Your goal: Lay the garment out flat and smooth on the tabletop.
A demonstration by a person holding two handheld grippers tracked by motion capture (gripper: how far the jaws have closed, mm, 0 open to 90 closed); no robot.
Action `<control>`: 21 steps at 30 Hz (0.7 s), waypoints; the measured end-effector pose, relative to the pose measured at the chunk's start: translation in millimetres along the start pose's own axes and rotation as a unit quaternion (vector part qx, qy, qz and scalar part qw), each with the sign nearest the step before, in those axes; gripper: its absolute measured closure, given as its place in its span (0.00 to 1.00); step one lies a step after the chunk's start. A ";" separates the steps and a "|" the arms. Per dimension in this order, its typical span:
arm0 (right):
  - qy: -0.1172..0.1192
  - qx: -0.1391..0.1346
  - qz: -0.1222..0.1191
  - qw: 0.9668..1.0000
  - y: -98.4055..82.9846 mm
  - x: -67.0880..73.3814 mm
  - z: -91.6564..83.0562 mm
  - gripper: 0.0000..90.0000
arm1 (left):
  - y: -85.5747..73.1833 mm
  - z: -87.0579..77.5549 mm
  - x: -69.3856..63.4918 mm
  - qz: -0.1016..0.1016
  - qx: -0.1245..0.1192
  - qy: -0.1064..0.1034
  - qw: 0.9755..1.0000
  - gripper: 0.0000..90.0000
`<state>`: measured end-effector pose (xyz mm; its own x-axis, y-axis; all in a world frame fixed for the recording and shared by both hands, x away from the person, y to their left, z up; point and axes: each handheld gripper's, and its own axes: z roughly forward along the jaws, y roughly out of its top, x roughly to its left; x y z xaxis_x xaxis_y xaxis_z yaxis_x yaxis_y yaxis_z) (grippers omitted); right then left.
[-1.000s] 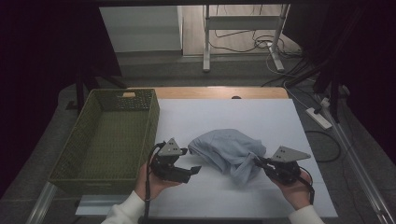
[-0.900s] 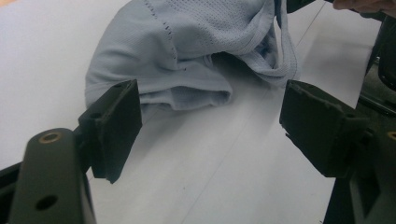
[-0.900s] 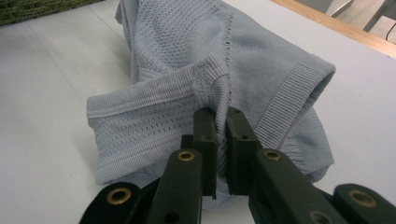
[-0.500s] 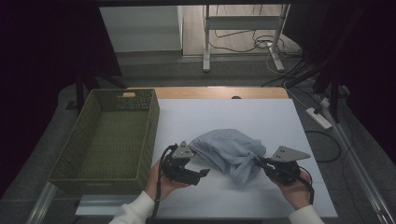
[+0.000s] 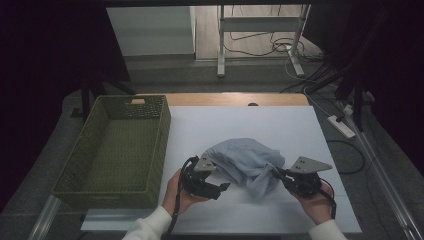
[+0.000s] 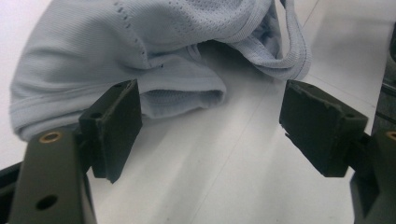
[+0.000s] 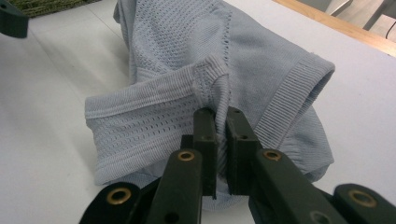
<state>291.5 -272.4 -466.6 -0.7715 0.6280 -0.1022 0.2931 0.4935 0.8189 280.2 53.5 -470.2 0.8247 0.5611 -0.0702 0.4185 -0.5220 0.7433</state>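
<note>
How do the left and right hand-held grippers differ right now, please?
The left hand-held gripper has its jaws wide apart with nothing between them; the right hand-held gripper is shut on a fold of the garment. The left one sits just short of the garment's near edge without gripping it, while the right one pinches its ribbed seam. Both are black, each held in one hand low over the white table.

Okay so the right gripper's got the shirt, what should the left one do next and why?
Probably ease the left gripper forward and close it on the near folded edge of the light blue garment. Its jaws stand open with that edge just ahead of them, not yet gripped, while the right gripper is already pinched shut on a ribbed seam. A second hold would let both hands lift or spread it.
</note>
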 end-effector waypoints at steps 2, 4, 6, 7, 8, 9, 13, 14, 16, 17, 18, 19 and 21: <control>0.000 0.001 0.000 1.000 0.1 0.0 -0.2 0.94 | 0.7 3.8 -1.3 0.003 0.002 -0.001 1.000 0.24; 0.000 0.001 0.000 1.000 0.0 -0.1 -0.2 0.94 | 1.6 7.8 -2.3 0.006 0.005 -0.003 1.000 0.25; 0.000 0.000 0.001 1.000 0.0 -0.1 -0.1 0.94 | 2.2 12.1 -2.7 0.010 0.008 -0.003 1.000 0.25; 0.000 0.000 0.001 1.000 0.0 -0.2 -0.1 0.94 | 2.6 14.2 -3.0 0.010 0.009 -0.004 1.000 0.25; 0.000 0.000 0.002 1.000 0.0 -0.2 -0.2 0.94 | 3.1 16.2 -3.0 0.013 0.010 -0.005 1.000 0.25; 0.000 0.000 0.002 1.000 -0.1 -0.3 -0.3 0.94 | 3.7 18.2 -3.2 0.015 0.011 -0.005 1.000 0.26; 0.000 0.000 0.003 1.000 -0.2 -0.6 -0.4 0.94 | 6.8 25.2 -5.5 0.024 0.013 -0.007 1.000 0.26; 0.000 0.000 0.003 1.000 -0.3 -0.6 -0.4 0.94 | 7.5 26.7 -5.9 0.028 0.014 -0.008 0.999 0.26; 0.000 0.000 0.003 1.000 -0.5 -0.8 -0.6 0.94 | 8.9 29.7 -6.1 0.031 0.017 -0.009 0.999 0.26; 0.000 0.000 0.003 1.000 -0.5 -0.9 -0.7 0.94 | 9.3 31.4 -6.1 0.031 0.016 -0.009 0.999 0.26; 0.000 0.000 0.003 1.000 -0.5 -1.0 -0.8 0.94 | 9.9 33.0 -6.1 0.031 0.018 -0.010 0.999 0.26; 0.000 0.000 0.002 1.000 -0.6 -1.0 -0.8 0.94 | 10.5 34.7 -6.5 0.032 0.018 -0.010 0.999 0.26; 0.000 0.000 0.003 1.000 -0.6 -1.2 -0.8 0.94 | 12.1 38.0 -7.7 0.035 0.019 -0.012 0.999 0.27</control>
<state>291.8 -273.9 -466.5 -0.7702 0.6303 -0.0973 0.2976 0.4902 0.8192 293.4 18.5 -486.0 0.8611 0.5072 -0.0353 0.3734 -0.5839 0.7209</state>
